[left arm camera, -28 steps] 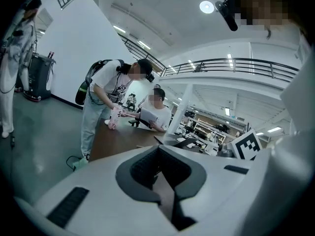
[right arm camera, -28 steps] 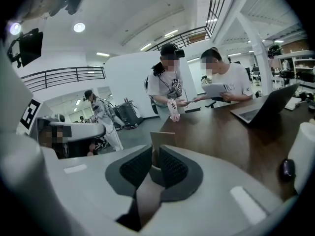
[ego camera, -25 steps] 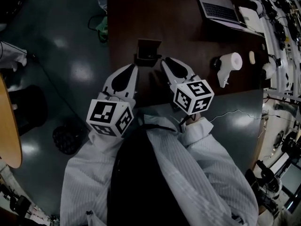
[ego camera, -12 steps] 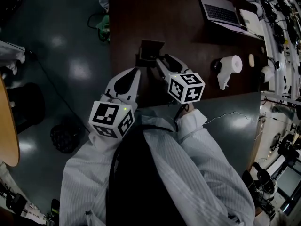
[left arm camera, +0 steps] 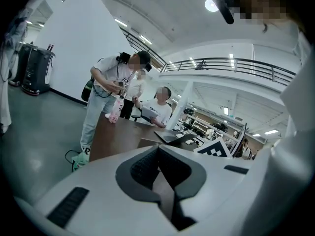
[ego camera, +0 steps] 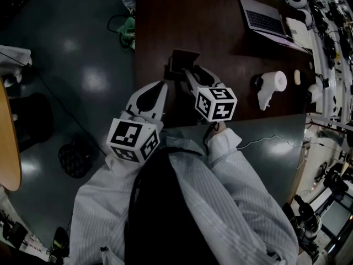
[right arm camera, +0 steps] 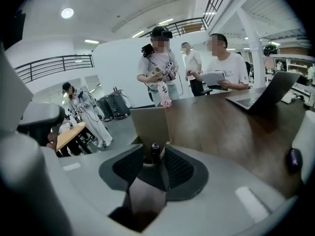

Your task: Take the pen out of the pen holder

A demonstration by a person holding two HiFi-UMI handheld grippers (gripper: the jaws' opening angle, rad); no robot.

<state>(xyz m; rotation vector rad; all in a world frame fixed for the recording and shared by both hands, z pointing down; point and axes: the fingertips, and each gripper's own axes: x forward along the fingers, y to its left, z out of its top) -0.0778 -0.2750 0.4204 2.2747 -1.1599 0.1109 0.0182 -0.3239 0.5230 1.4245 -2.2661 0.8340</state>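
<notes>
A dark square pen holder (ego camera: 182, 64) stands near the left edge of the brown table (ego camera: 220, 43). In the right gripper view it is a tan box (right arm camera: 150, 124) straight ahead, and the dark top of a pen (right arm camera: 155, 148) sticks up from it. My right gripper (ego camera: 186, 75) reaches to the holder. Its jaws (right arm camera: 153, 154) stand open on either side of the pen top, and the pads do not press on it. My left gripper (ego camera: 160, 88) hangs beside the table's edge to the left of the holder, shut and empty (left arm camera: 157, 149).
An open laptop (ego camera: 266, 19) lies at the far right of the table. A white handheld device (ego camera: 270, 87) lies to the right of my right gripper. People stand and sit at the table's far end (right arm camera: 162, 63). Grey floor (ego camera: 83, 65) lies to the left.
My right gripper has moved forward and down to the pen holder, so its jaws now flank the pen. The left gripper has stayed in place.
</notes>
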